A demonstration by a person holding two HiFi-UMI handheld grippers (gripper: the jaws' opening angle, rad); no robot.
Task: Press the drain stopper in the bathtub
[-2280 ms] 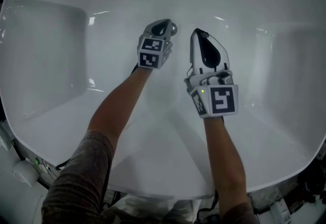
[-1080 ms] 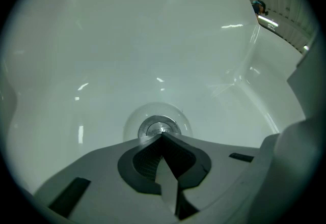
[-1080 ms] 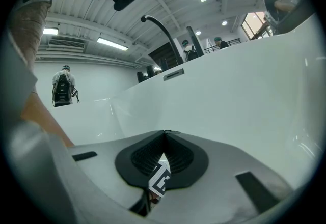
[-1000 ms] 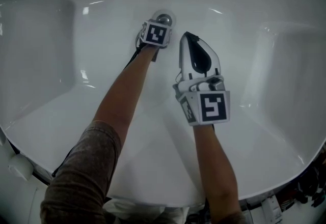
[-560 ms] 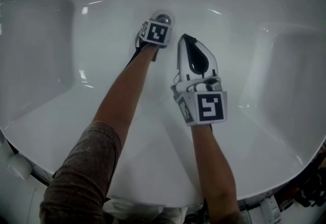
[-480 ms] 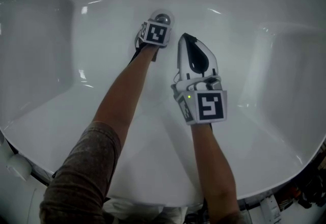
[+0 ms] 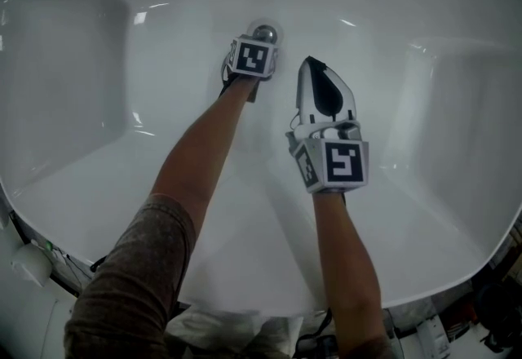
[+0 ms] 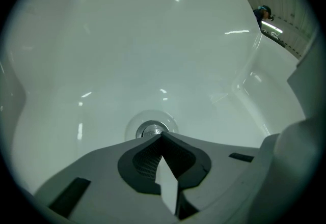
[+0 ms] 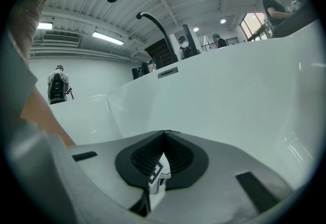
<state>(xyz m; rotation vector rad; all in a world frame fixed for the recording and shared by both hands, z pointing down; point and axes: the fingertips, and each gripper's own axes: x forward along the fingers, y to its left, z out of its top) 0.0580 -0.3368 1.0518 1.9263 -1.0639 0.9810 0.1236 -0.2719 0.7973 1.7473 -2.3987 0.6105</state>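
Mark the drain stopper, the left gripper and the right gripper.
drain stopper [image 8: 152, 129]: left gripper view, its metal cap.
left gripper [image 8: 162, 136]: left gripper view, closed jaw tips.
right gripper [image 7: 313, 64]: head view, closed jaw tips.

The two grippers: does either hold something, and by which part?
Nothing is held. The left gripper and right gripper are shut, empty; the left points at the round chrome drain stopper.
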